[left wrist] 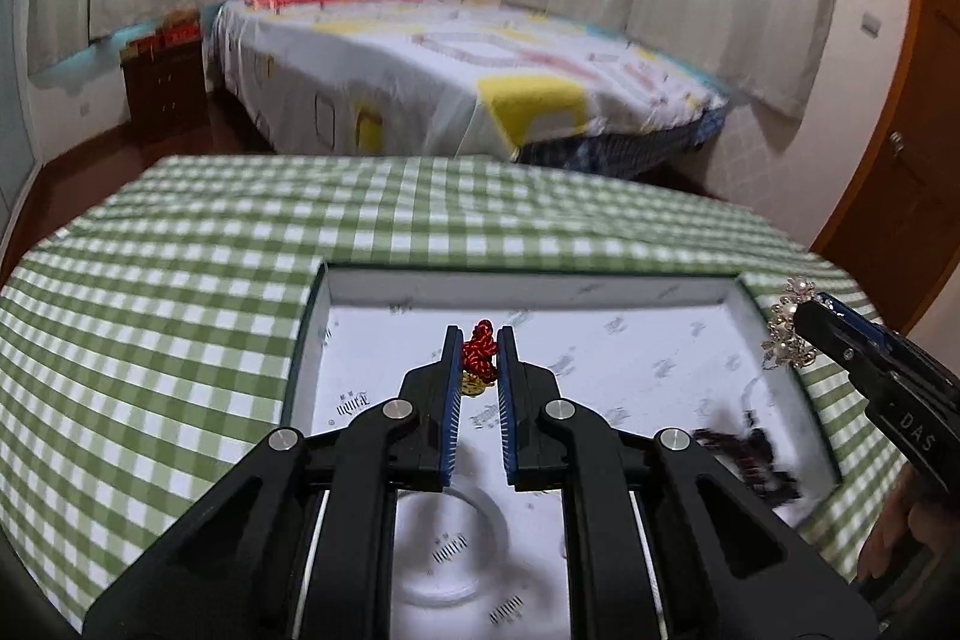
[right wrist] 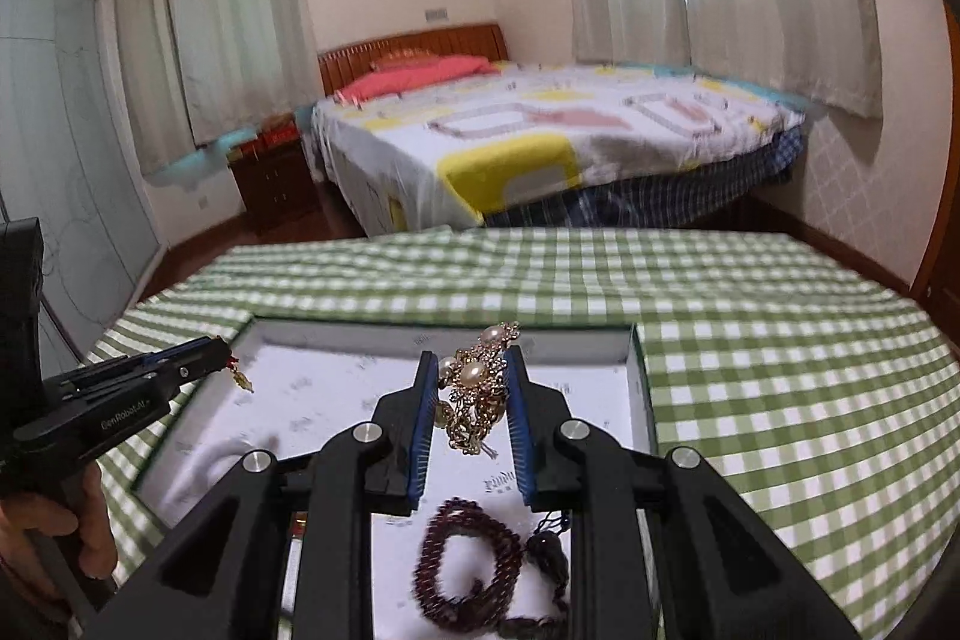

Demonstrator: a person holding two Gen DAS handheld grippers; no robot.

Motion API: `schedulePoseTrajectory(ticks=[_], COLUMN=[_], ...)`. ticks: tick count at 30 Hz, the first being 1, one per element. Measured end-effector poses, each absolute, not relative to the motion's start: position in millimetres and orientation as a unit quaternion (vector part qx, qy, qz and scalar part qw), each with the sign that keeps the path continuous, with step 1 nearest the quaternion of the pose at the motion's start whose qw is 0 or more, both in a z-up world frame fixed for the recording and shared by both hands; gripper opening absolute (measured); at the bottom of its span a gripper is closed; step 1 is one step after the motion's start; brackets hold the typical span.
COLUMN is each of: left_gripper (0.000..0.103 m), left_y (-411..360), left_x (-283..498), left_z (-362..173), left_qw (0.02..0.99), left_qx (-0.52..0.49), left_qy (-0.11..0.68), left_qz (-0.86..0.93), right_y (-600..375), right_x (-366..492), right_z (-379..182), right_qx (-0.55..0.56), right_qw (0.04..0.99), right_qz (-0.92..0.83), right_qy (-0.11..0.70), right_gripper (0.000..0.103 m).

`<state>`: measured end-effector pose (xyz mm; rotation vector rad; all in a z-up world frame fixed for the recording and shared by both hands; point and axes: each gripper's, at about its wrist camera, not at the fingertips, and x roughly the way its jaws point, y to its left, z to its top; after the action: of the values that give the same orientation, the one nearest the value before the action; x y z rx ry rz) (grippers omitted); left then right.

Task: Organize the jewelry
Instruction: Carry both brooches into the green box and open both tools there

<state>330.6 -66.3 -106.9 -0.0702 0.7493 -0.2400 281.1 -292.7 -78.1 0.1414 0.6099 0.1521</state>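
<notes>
Red knotted cord charm (left wrist: 480, 347) pinched in left gripper (left wrist: 478, 367), gold pendant dangling below the fingers, over the open box (left wrist: 522, 284). Pearl-and-gold chain piece (right wrist: 474, 388) clamped in right gripper (right wrist: 471, 400), hanging down over the same box. Dark bead bracelet (right wrist: 465, 574) lies on the box liner, directly beneath the right gripper. Box on green-checked tabletop (right wrist: 750, 352). Both loads hang straight above the liner; likely next: lower, release.

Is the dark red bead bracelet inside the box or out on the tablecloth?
Inside. The dark red bead bracelet lies on the white lining of the shallow open box, within its rim, not on the green checked tablecloth.
</notes>
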Motion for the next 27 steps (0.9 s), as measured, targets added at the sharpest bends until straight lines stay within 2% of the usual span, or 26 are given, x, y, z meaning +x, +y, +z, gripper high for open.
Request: schedulePoseTrajectory(ticks=[9, 17, 18, 20, 21, 23, 27], left_gripper=[0.011, 0.012, 0.014, 0.032, 0.036, 0.048, 0.054], left_y=[-70, -76, -75, -73, -72, -70, -67], left_x=[366, 373, 373, 374, 374, 373, 370], left_z=[-139, -150, -150, -149, -148, -147, -145], left_qw=[0.901, 0.888, 0.889, 0.889, 0.889, 0.891, 0.893], left_qx=[-0.032, -0.023, -0.027, -0.033, -0.037, -0.041, -0.045], left_qy=[0.421, 0.446, 0.445, 0.446, 0.444, 0.441, 0.436], left_qz=[-0.103, -0.106, -0.104, -0.103, -0.103, -0.101, -0.101], right_y=[-297, -298, -299, -298, -298, -298, -301], right_x=[313, 323, 323, 324, 324, 325, 322], right_z=[-117, -127, -127, -128, -128, -128, -127], right_qx=[0.084, 0.087, 0.088, 0.088, 0.089, 0.090, 0.092], right_qw=[0.918, 0.903, 0.902, 0.899, 0.899, 0.900, 0.903], right_qz=[0.074, 0.070, 0.071, 0.070, 0.070, 0.068, 0.065], right_qy=[0.381, 0.415, 0.418, 0.423, 0.423, 0.422, 0.415], right_gripper=[0.023, 0.023, 0.023, 0.024, 0.025, 0.036, 0.041])
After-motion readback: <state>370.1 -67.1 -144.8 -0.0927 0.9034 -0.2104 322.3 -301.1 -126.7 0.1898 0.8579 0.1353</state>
